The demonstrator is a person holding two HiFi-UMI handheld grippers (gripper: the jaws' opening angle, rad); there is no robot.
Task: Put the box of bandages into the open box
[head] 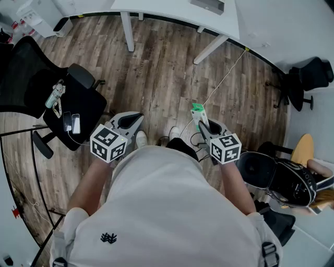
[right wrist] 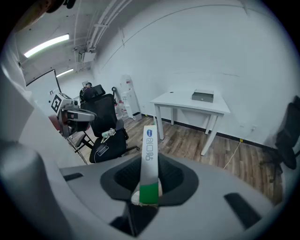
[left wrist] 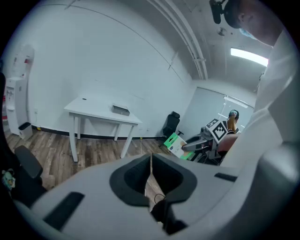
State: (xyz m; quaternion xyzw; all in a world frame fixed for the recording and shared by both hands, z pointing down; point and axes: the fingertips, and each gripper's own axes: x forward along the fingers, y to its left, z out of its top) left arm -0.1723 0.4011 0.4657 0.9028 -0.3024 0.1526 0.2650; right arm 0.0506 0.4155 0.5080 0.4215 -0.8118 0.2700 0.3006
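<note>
The box of bandages [head: 198, 111], slim, white with a green end, stands edge-on between the pads of my right gripper [head: 202, 124], which is shut on it. In the right gripper view the box [right wrist: 150, 152] rises upright out of the right gripper [right wrist: 149, 190]. My left gripper [head: 130, 120] is held level beside it at waist height, jaws shut with nothing between them; in its own view the left gripper [left wrist: 151, 180] shows only a thin slit. From the left gripper view the box [left wrist: 175, 143] appears far right. No open box shows clearly.
A white table [head: 172, 13] stands ahead with a flat grey object [right wrist: 202, 96] on it. A black office chair [head: 78, 112] at left carries phones and a small bottle. Another chair [head: 308, 78] and a seated person [head: 313, 182] are at right. A cable [head: 222, 81] crosses the wood floor.
</note>
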